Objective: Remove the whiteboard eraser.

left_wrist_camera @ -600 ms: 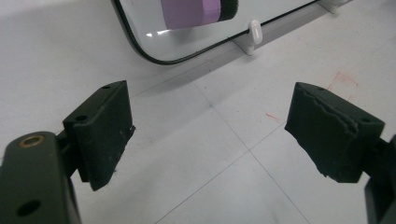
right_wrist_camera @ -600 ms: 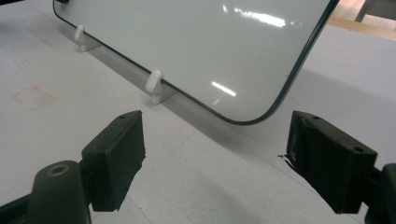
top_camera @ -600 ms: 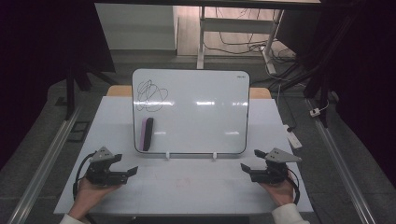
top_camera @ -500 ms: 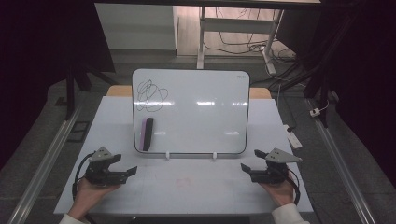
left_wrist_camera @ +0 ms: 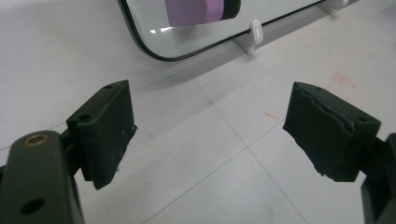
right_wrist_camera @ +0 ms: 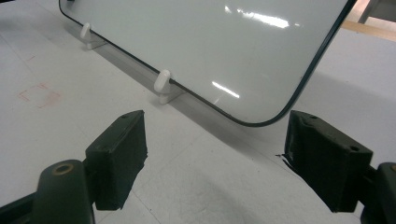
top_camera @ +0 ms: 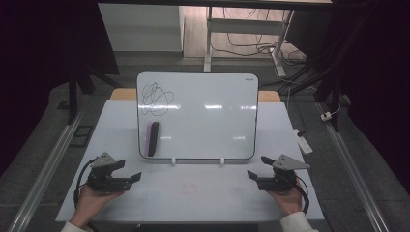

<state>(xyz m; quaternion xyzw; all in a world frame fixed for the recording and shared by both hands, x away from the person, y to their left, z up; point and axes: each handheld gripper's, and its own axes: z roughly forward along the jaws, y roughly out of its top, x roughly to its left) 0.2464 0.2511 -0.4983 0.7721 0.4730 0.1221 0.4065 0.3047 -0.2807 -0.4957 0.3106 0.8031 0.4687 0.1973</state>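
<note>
A whiteboard [top_camera: 203,116] leans on two white clip stands [top_camera: 173,161] in the middle of the white table [top_camera: 193,193]. A black scribble [top_camera: 155,100] marks its upper left. A purple and black eraser [top_camera: 152,138] clings to its lower left, and its purple end [left_wrist_camera: 194,10] shows in the left gripper view. My left gripper [top_camera: 134,177] rests at the front left, open and holding nothing [left_wrist_camera: 210,135]. My right gripper [top_camera: 253,175] rests at the front right, also open and holding nothing [right_wrist_camera: 215,154], facing the board's lower corner [right_wrist_camera: 261,122].
Faint red marks [top_camera: 189,187] stain the table between the grippers. A white strip [top_camera: 304,144] lies off the table's right edge. Metal rails [top_camera: 53,159] run along both sides. Desk legs and cables [top_camera: 241,43] stand behind the table.
</note>
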